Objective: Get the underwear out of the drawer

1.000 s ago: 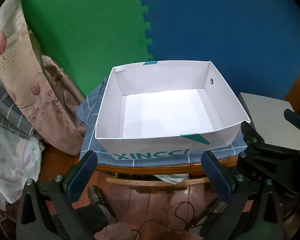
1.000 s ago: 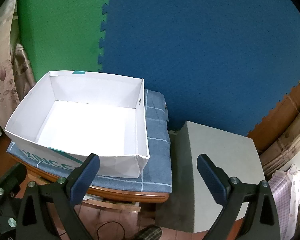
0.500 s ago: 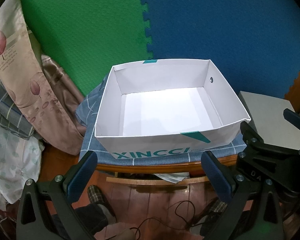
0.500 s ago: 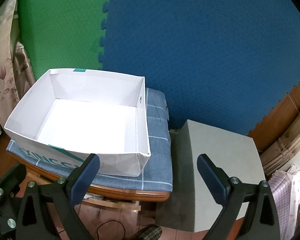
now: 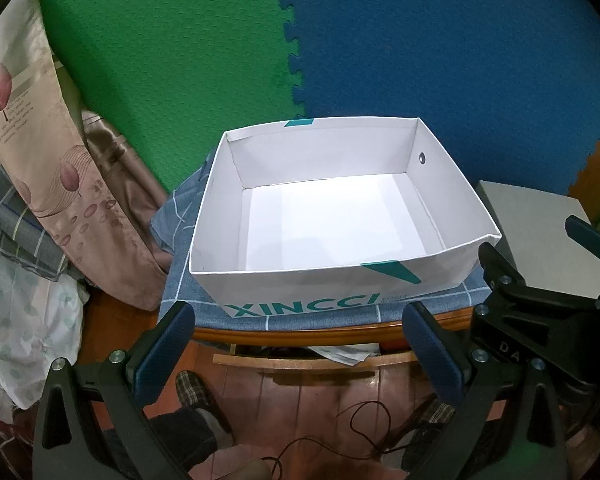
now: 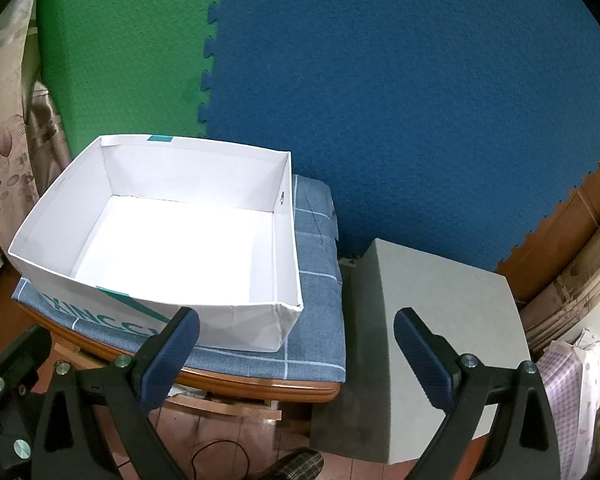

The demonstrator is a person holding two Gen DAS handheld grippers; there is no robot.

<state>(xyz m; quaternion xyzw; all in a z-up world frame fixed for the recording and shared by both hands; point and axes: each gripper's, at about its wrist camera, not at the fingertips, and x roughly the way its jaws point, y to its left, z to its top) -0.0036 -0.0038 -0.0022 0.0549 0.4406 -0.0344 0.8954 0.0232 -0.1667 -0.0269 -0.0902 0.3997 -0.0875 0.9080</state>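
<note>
The white box (image 5: 332, 280) sits on a blue checked cushion (image 6: 320, 320) atop the wooden table (image 5: 300, 334) — walls upright, interior bare. Both jaws gape wide, holding nothing: left gripper (image 5: 300, 356) before the box's front wall, right gripper (image 6: 296, 356) off its right corner. No underwear visible.

A lived-in room of a home, likely a bedroom corner. Folded bedding (image 5: 28, 184) (floral and plaid pieces stacked together) is piled at the left, green and blue foam mats (image 5: 420, 40) line the wall, a checked cushion (image 6: 316, 320) covers a wooden stool (image 6: 260, 388), and plaid slippers (image 5: 194, 390) rest on the plank floor (image 5: 300, 400).
</note>
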